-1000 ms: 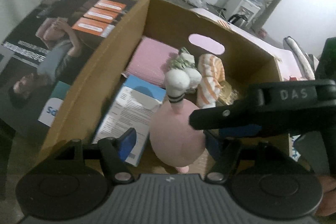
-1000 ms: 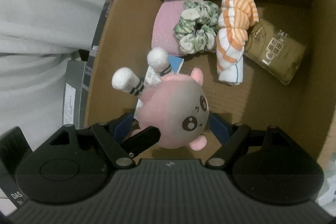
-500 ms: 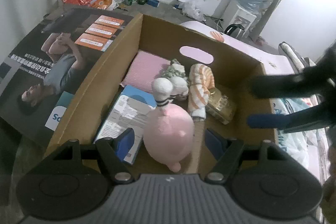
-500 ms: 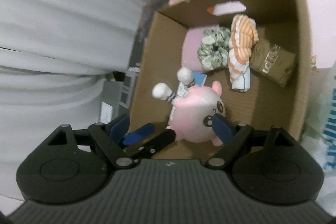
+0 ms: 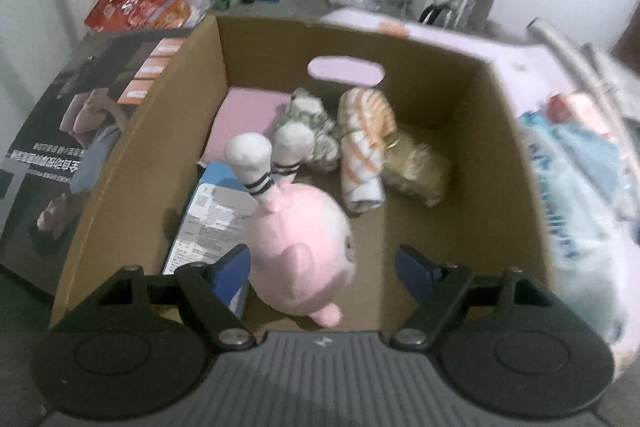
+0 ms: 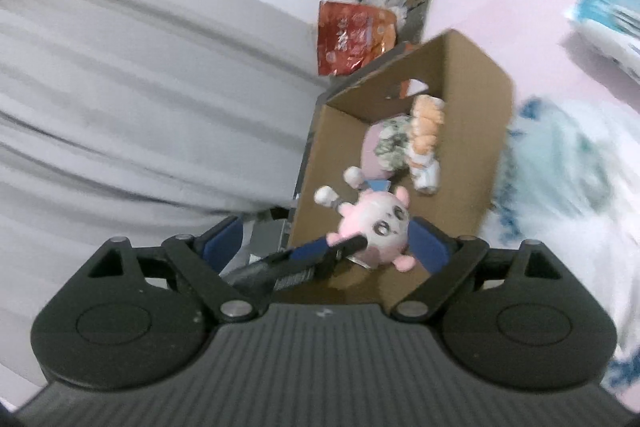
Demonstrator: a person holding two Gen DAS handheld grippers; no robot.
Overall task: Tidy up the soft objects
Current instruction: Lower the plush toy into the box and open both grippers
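Pink plush toy [image 5: 298,247] lies inside the cardboard box [image 5: 516,163] beside a scrunchie [image 5: 310,127] and rolled striped cloth [image 5: 362,151]; both hand-held grippers, left [image 5: 322,267] and right [image 6: 326,241], are opening with nothing pinched; bagged soft goods [image 6: 560,163] outside seemingly remain.

Matte black plastic two-finger left gripper [image 5: 324,265]: ribbed grey housing nearest the camera, a round black disc at either side, silver pivot screws on angled black linkage arms, and blue pads [image 5: 230,267] at the tips. Same build on the black right gripper [image 6: 325,242], blue-padded too.
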